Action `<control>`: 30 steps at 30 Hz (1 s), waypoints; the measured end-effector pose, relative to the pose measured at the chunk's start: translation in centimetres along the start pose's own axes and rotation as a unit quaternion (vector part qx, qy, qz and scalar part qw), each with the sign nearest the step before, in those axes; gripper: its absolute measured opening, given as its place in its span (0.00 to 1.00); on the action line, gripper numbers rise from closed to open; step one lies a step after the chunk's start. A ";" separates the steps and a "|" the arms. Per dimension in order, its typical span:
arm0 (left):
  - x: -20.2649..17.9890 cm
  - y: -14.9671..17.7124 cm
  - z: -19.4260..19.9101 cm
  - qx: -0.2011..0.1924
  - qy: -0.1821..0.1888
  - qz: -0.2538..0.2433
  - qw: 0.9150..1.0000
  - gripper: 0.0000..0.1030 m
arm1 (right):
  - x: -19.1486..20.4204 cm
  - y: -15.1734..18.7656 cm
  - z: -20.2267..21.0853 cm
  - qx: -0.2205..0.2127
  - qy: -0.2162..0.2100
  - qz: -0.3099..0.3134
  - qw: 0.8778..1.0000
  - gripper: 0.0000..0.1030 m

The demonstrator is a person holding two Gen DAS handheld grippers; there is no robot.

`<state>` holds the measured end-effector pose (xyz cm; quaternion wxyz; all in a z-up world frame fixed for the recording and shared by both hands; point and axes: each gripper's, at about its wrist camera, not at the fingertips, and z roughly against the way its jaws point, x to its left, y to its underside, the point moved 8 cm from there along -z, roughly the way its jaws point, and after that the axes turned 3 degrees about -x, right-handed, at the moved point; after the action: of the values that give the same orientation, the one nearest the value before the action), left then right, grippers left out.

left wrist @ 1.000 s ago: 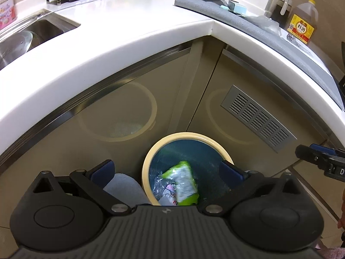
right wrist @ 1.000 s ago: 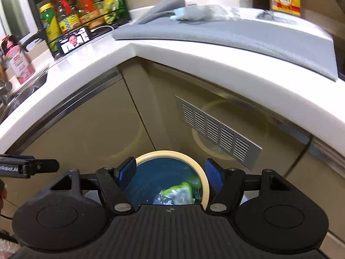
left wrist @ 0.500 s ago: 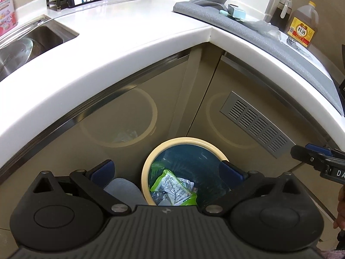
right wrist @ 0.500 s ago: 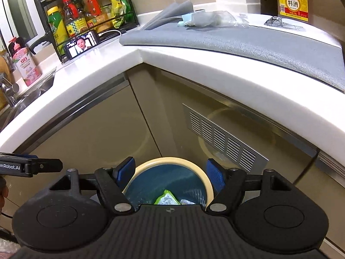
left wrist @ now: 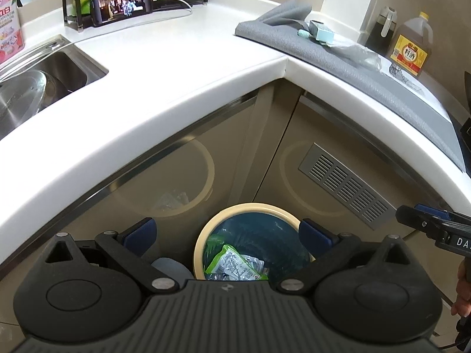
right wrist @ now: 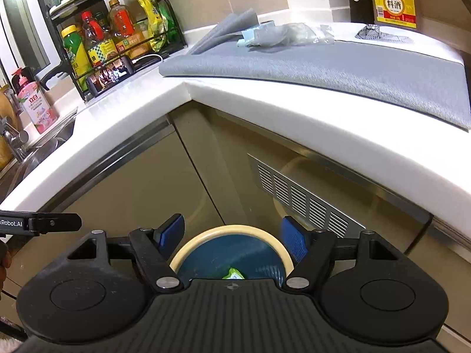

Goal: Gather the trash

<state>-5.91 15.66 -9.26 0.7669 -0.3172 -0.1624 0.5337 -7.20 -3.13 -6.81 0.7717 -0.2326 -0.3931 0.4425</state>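
You are holding the left hand-held gripper (left wrist: 226,231) and right hand-held gripper (right wrist: 232,232) wide apart, empty, above the bin (left wrist: 206,232) containing a wrapper (left wrist: 232,266).

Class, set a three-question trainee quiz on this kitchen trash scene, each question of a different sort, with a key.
1. True or false: the green wrapper lies inside the bin.
2. Multiple choice: the clear plastic bag lies on A) the sink B) the grey mat C) the floor.
3. Fill in: both the left gripper and the right gripper have their jaws ____.

Key: 1 true; 2 B; 3 open.
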 end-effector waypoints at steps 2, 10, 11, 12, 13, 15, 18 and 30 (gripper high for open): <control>-0.1 -0.2 0.1 -0.003 0.000 -0.001 1.000 1.00 | 0.2 -0.3 -0.1 -0.002 -0.001 0.004 1.000 0.73; 0.0 -0.3 -0.3 0.000 -0.001 -0.002 1.000 1.00 | 0.2 -0.4 -0.6 0.004 -0.002 0.004 1.000 0.73; 0.0 -0.3 -0.4 0.002 -0.001 -0.001 1.000 1.00 | 0.2 -0.4 -0.7 0.005 -0.001 0.003 1.000 0.73; 0.0 -0.2 -0.4 0.003 0.000 0.000 1.000 1.00 | 0.2 -0.3 -0.7 0.006 -0.001 0.003 1.000 0.73; 0.0 -0.2 -0.4 0.005 0.000 0.001 1.000 1.00 | 0.1 -0.3 -0.7 0.007 0.000 0.002 1.000 0.73; -0.1 -0.3 -0.3 0.008 0.003 0.004 1.000 1.00 | 0.1 -0.2 -0.8 0.008 0.000 0.001 1.000 0.73; -0.5 -0.6 0.3 0.018 0.019 0.014 1.000 1.00 | 0.0 -0.3 -0.8 0.007 0.002 0.000 1.000 0.73; -8.3 -5.8 8.8 0.028 0.146 -0.057 0.987 1.00 | -2.2 -1.8 0.6 -0.019 0.032 -0.018 0.999 0.73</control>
<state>-10.04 9.41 1.88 0.8202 -0.3603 -0.0515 0.4414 -7.47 -5.93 -6.11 0.7872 -0.2538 -0.3808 0.4134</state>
